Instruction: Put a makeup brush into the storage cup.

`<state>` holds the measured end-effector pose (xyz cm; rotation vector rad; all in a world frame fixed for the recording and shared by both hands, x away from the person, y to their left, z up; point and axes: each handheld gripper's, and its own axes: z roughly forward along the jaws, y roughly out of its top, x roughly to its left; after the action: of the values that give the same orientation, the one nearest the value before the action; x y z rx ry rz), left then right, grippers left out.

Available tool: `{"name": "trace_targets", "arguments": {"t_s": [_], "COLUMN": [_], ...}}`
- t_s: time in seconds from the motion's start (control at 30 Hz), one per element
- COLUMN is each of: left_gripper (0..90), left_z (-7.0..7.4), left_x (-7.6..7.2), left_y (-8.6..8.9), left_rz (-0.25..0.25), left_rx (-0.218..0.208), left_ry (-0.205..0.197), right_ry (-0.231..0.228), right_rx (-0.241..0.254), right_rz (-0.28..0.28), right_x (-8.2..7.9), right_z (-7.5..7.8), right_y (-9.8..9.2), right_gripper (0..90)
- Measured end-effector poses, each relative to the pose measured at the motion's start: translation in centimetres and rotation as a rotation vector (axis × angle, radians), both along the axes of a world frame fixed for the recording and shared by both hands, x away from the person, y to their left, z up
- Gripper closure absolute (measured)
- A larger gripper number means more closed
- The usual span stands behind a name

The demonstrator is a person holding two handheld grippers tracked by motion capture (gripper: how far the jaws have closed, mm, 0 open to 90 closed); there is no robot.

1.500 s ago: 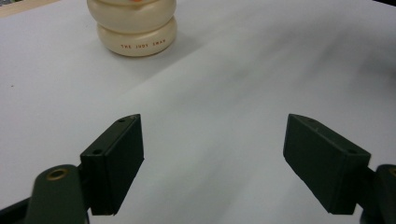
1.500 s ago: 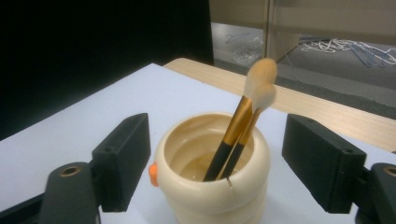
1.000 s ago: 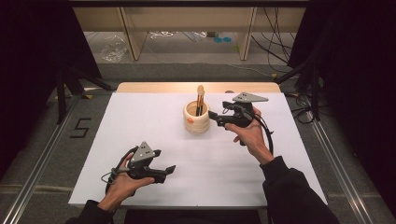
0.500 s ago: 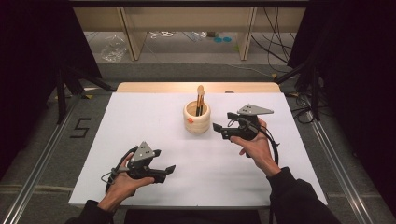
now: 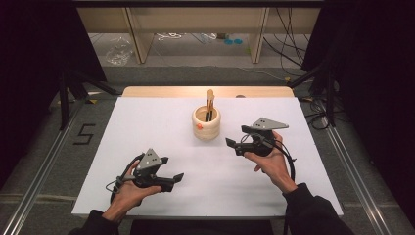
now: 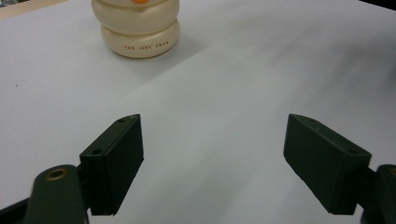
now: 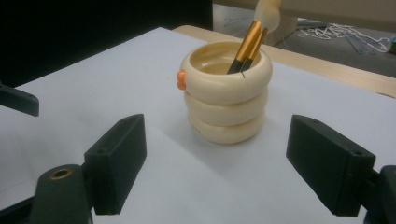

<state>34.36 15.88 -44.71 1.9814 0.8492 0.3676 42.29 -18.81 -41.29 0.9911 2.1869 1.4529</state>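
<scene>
Nearest the person, the left gripper (image 5: 178, 177) rests low over the front of the counter (image 5: 147, 122), held in the left hand (image 5: 132, 188). Its fingers (image 6: 114, 161) stand wide apart with nothing between them, only the bare white sheet.

Further in and to the right, the right gripper (image 5: 230, 143) sits in the right hand (image 5: 269, 161), pointed toward the holder. Its fingers (image 7: 119, 158) are likewise spread apart and empty; in the right gripper view they frame the holder from a short way off, not touching it.

The cream holder (image 5: 206, 123) stands upright near the middle of the counter toward the far edge. It is shaped as three stacked rounded rings, smooth and glossy, apparently ceramic or resin, with a small orange knob (image 7: 180, 79) on its upper ring and faint lettering on the lowest ring. Two brushes (image 5: 209, 104) lean inside it, handles down, with gold-coloured metallic ferrules and a pale bristle head rising above the rim.

Judgement: the step in hand appears to be an open-handed stance near the holder, nothing being gripped. If a brush is to be drawn, the next move calls for lifting the right gripper above the rim and closing on a slim ferrule; the glossy holder may tip or slide if nudged.

Beyond the counter lies a wooden strip (image 5: 171, 91).
</scene>
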Motion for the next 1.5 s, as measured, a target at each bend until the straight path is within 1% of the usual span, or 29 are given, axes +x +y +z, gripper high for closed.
{"name": "trace_targets", "arguments": {"t_s": [0.03, 0.07, 0.1, 0.23, 0.27, 0.33, 0.37, 0.4, 0.43, 0.47, 0.5, 0.53, 0.57, 0.63, 0.73, 0.8, 0.87, 0.93, 0.97, 1.1, 1.13, 1.2, 1.23, 1.27, 1.3, 1.4, 1.43, 1.47, 1.5], "left_gripper": [20.0, 20.0, 20.0, 20.0, 20.0, 20.0, 20.0, 20.0, 20.0, 20.0, 20.0, 20.0, 20.0, 19.9, 19.5, 19.0, 18.8, 18.8, 18.8, 18.4, 18.1, 17.9, 17.9, 17.8, 17.7, 17.1, 17.1, 17.1, 17.1], "left_z": [0.0, 0.0, 0.0, 0.0, 0.0, 0.0, 0.0, 0.0, 0.0, 0.0, 0.0, 0.0, 0.0, 0.0, 0.0, 0.0, 0.0, 0.0, 0.0, 0.0, -0.1, 0.0, 0.0, 0.0, 0.0, 0.0, 0.0, 0.0, 0.0], "left_x": [0.0, 0.0, 0.0, -0.1, -0.1, 0.0, 0.0, 0.0, 0.0, 0.0, 0.0, 0.0, -0.1, -0.1, -0.1, 0.0, -0.1, 0.0, 0.0, 0.0, 0.0, 0.0, 0.0, 0.0, 0.0, -0.1, 0.0, 0.0, 0.0], "left_y": [0.0, 0.0, 0.0, 0.0, 0.0, 0.0, 0.0, 0.0, 0.0, 0.0, 0.0, 0.0, 0.0, 0.0, 0.0, 0.0, 0.0, 0.0, 0.0, 0.0, -0.1, 0.0, 0.0, 0.0, 0.0, 0.0, 0.0, 0.0, 0.0], "left_rz": [-0.001, 0.0, 0.0, 0.002, 0.004, 0.004, 0.004, 0.0, 0.0, 0.0, 0.0, 0.0, 0.001, 0.005, 0.005, 0.006, 0.007, 0.002, 0.001, 0.004, 0.008, 0.002, 0.002, 0.002, 0.001, 0.002, -0.004, -0.004, -0.002], "left_rx": [0.0, -0.001, -0.002, -0.006, -0.008, -0.007, -0.006, -0.002, -0.003, -0.003, -0.003, -0.004, -0.006, -0.004, -0.004, -0.009, -0.003, -0.005, -0.003, -0.003, -0.007, -0.003, -0.008, -0.011, -0.014, -0.019, -0.023, -0.024, -0.025], "left_ry": [-0.001, 0.0, 0.0, 0.001, 0.001, 0.002, 0.002, -0.001, 0.0, 0.0, 0.0, 0.0, 0.0, 0.006, 0.007, 0.004, 0.008, 0.001, 0.0, 0.001, 0.005, 0.0, 0.002, 0.001, 0.0, 0.003, 0.005, 0.007, 0.006], "right_ry": [0.007, 0.003, 0.009, 0.005, 0.01, 0.01, 0.009, 0.0, 0.001, 0.01, 0.012, 0.021, 0.021, 0.028, 0.024, 0.033, 0.03, 0.025, 0.033, 0.034, 0.041, 0.057, 0.052, 0.061, 0.057, 0.069, 0.063, 0.061, 0.057], "right_rx": [-0.009, -0.005, -0.008, -0.018, -0.011, -0.008, -0.022, -0.02, -0.018, -0.024, -0.011, -0.019, -0.009, -0.03, -0.018, -0.014, -0.024, -0.021, -0.028, -0.027, -0.022, -0.031, -0.029, -0.025, -0.027, -0.029, -0.026, -0.012, -0.019], "right_rz": [0.004, 0.005, 0.004, 0.005, 0.009, 0.013, 0.007, 0.003, 0.002, 0.004, 0.005, 0.006, 0.017, 0.018, 0.016, 0.019, 0.015, 0.016, 0.016, 0.009, 0.012, 0.007, 0.0, 0.006, 0.008, 0.0, 0.002, 0.0, 0.001], "right_x": [-0.1, -0.2, -0.4, -1.0, -1.2, -1.5, -1.7, -1.9, -2.1, -2.3, -2.5, -2.7, -2.9, -3.3, -3.7, -4.1, -4.4, -4.6, -4.8, -5.3, -5.5, -5.7, -5.8, -6.0, -6.1, -6.5, -6.6, -6.7, -6.7], "right_z": [-0.1, -0.2, -0.3, -0.4, -0.5, -0.6, -0.6, -0.6, -0.7, -0.7, -0.9, -0.9, -1.0, -1.1, -1.4, -1.4, -1.4, -1.5, -1.4, -1.6, -1.7, -1.7, -1.8, -1.8, -1.8, -1.9, -1.9, -2.0, -2.0], "right_y": [0.0, 0.0, 0.0, -0.1, -0.2, -0.3, -0.4, -0.5, -0.6, -0.7, -0.7, -0.9, -0.8, -1.1, -1.3, -1.5, -1.7, -1.8, -2.0, -2.1, -2.1, -2.2, -2.2, -2.3, -2.3, -2.5, -2.5, -2.5, -2.6], "right_gripper": [20.9, 20.9, 20.9, 20.7, 20.7, 20.5, 20.2, 19.9, 19.5, 18.9, 18.2, 18.0, 18.0, 16.5, 16.3, 16.3, 16.3, 16.3, 16.3, 16.4, 16.4, 16.4, 16.5, 16.5, 16.5, 16.5, 16.5, 16.5, 16.5]}}
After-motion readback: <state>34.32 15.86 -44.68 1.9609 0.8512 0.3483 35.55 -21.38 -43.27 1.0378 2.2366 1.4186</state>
